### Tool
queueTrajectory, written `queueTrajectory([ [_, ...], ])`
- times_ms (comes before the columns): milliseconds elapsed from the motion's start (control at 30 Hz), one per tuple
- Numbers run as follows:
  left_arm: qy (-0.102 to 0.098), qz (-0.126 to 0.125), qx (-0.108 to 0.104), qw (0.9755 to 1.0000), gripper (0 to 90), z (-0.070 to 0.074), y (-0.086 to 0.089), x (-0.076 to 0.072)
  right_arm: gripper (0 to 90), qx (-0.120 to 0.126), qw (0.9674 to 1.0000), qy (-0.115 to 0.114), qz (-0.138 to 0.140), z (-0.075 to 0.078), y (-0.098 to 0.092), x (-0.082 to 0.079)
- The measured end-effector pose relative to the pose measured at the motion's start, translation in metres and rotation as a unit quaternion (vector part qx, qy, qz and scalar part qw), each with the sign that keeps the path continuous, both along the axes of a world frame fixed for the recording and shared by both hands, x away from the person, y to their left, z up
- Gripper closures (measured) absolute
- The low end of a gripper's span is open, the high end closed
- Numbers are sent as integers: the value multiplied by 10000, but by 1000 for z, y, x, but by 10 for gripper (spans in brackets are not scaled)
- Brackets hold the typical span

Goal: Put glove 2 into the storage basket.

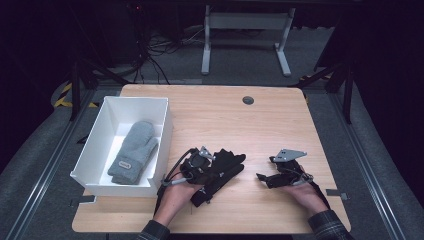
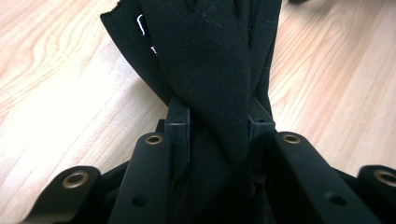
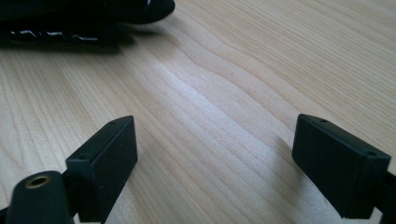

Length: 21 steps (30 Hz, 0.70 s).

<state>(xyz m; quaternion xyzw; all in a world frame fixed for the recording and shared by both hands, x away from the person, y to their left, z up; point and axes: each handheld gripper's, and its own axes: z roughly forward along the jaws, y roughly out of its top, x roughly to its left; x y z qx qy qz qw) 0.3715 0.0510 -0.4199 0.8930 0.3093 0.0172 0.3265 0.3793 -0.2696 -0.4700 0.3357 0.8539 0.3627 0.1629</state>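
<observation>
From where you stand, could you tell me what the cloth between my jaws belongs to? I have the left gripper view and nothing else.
Observer: It is a black glove lying on the wooden table; the left gripper is shut on it, with the fabric pinched between the pads.
Operator: Thank you. Is there anywhere nearby to put it?
Observer: A white box stands on the table's left part, beside your hand.
Operator: Is anything in the box?
Observer: Yes, a grey mitten lies flat inside.
Operator: And the other gripper?
Observer: The right gripper is open just above bare wood, to the right of the glove, holding nothing.
</observation>
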Motion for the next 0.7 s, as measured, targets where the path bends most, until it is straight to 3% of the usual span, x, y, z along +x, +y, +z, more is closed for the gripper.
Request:
queueTrajectory([
  [433,-85,107,-166,9998,710,40,3,0,145,0,10000,3,9,0,0,0],
  [700,-215,140,-291,9992,710,80,11,3,145,0,10000,2,10,0,0,0],
])
